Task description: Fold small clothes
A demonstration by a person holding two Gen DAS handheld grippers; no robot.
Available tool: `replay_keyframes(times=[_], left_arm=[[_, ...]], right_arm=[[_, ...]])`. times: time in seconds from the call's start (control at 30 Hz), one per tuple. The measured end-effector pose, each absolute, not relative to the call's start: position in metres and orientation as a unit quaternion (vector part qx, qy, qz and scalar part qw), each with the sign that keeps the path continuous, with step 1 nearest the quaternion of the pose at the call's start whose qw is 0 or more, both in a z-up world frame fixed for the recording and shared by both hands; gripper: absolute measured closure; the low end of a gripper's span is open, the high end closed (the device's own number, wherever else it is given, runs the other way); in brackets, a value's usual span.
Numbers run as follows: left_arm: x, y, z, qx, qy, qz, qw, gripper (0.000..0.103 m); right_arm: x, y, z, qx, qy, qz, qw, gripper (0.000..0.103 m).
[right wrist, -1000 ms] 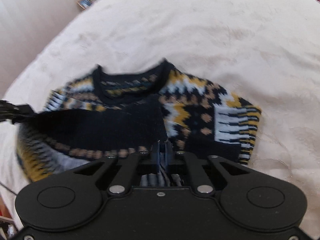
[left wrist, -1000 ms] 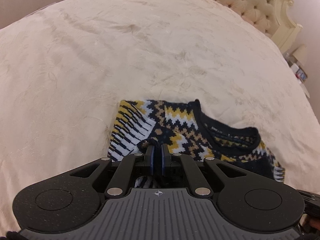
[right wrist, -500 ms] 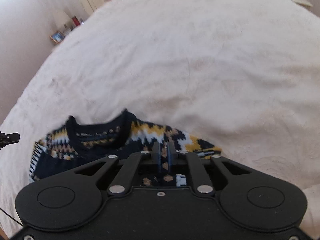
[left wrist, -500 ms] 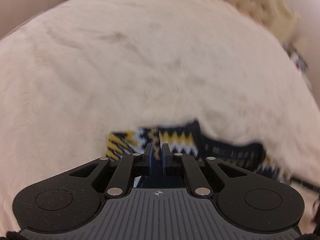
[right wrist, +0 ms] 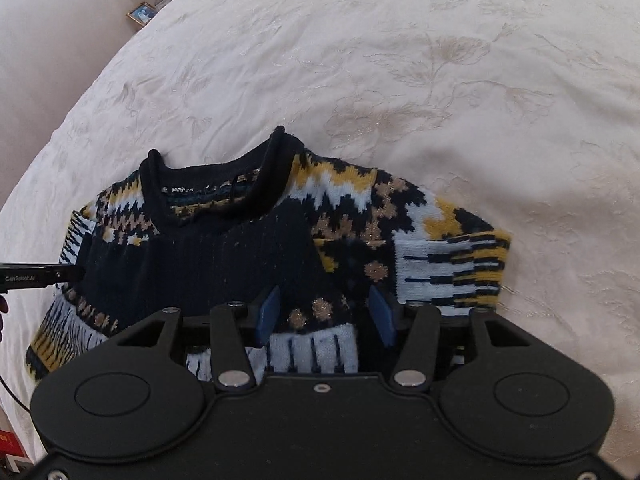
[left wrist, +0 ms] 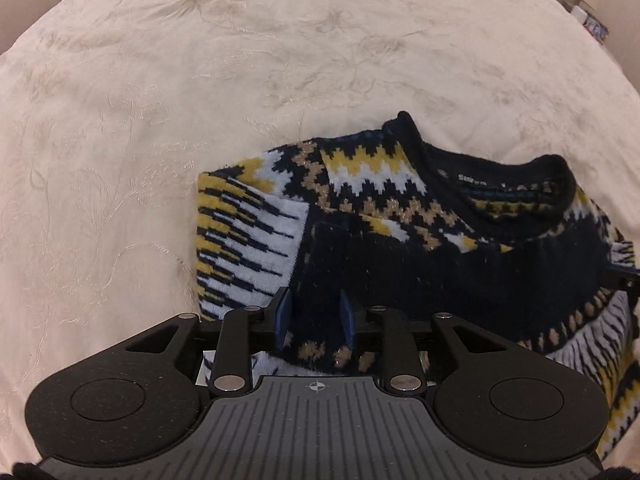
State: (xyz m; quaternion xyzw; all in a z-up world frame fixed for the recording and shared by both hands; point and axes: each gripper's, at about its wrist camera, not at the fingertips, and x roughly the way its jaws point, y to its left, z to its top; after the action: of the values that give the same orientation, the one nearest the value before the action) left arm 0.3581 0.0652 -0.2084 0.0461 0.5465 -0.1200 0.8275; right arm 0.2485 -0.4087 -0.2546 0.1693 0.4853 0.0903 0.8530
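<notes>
Left gripper, jaws parted by a narrow gap and just opening, blue pads standing to either side of the dark folded-over hem of the sweater; the knit lies between the pads, which no longer pinch it. Right gripper, jaws set wider and likewise just opening, pads flanking the same hem where its gold-dotted band meets the white striped layer beneath; the fabric lies loose between them. The sweater, a small navy knit with yellow, white and tan zigzag bands, lies flat with its lower edge folded up over its chest, the ribbed neckline pointing away from both grippers and the striped sleeves tucked in at each side. In the right wrist view the tip of the left gripper enters from the left edge beside the fold. The garment rests on a cream bedspread with embroidered flowers and leaves. A small framed picture stands beyond the bed.
</notes>
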Motion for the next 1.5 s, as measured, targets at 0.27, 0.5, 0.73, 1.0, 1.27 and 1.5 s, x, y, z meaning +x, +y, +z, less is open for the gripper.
replay_keyframes(times=[0.27, 0.5, 0.73, 1.0, 1.27, 1.5], left_arm=[[0.356, 0.058, -0.215, 0.07, 0.543, -0.136, 0.826, 0.085], [0.319, 0.062, -0.188, 0.064, 0.482, -0.133, 0.864, 0.099], [0.301, 0.059, -0.131, 0.062, 0.394, -0.14, 0.906, 0.099], [0.379, 0.047, -0.145, 0.027, 0.417, -0.127, 0.9, 0.099], [0.418, 0.039, -0.2, 0.058, 0.49, -0.09, 0.865, 0.095], [0.419, 0.056, -0.202, 0.046, 0.512, -0.065, 0.855, 0.057]], right_arm=[[0.247, -0.396, -0.249, 0.155, 0.485, 0.105, 0.854, 0.081], [0.226, -0.393, -0.227, 0.157, 0.456, 0.099, 0.871, 0.088], [0.202, -0.396, -0.19, 0.154, 0.401, 0.097, 0.898, 0.09], [0.255, -0.409, -0.193, 0.162, 0.386, 0.059, 0.906, 0.09], [0.296, -0.403, -0.252, 0.126, 0.465, 0.039, 0.875, 0.083], [0.281, -0.414, -0.259, 0.134, 0.465, -0.007, 0.875, 0.032]])
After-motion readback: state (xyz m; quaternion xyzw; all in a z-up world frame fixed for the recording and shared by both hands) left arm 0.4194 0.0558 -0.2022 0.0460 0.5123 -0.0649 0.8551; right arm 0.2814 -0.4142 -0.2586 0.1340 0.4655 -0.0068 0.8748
